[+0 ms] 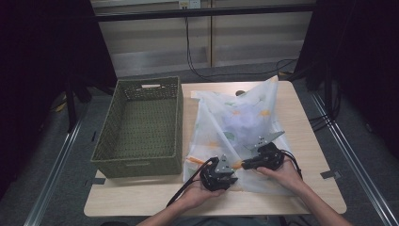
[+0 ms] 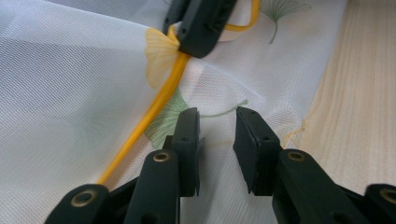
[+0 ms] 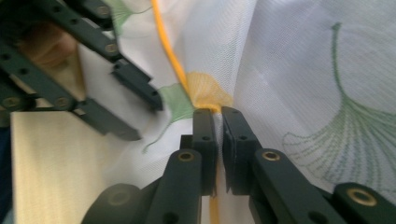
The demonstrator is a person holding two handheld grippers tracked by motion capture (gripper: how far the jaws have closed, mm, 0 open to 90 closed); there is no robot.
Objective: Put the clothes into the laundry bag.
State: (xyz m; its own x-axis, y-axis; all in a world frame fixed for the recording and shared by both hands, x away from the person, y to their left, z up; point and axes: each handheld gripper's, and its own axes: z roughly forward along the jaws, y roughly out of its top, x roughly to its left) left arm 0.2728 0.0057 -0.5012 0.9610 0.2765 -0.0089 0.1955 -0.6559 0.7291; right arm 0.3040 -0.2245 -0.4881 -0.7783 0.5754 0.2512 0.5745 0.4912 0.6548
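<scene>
Where bag (image 1: 244, 125) nears table edge (image 1: 216, 209), basket (image 1: 141, 125) beside

a basket (image 1: 141, 125) sits left of a mesh bag (image 1: 237, 125) on the table (image 1: 310, 136); something, perhaps clothing, lies inside the bag.

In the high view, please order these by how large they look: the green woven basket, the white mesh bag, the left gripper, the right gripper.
1. Green woven basket, largest.
2. White mesh bag, only somewhat smaller.
3. Left gripper and right gripper: both far smaller and look alike, so I cannot rank them.
</scene>
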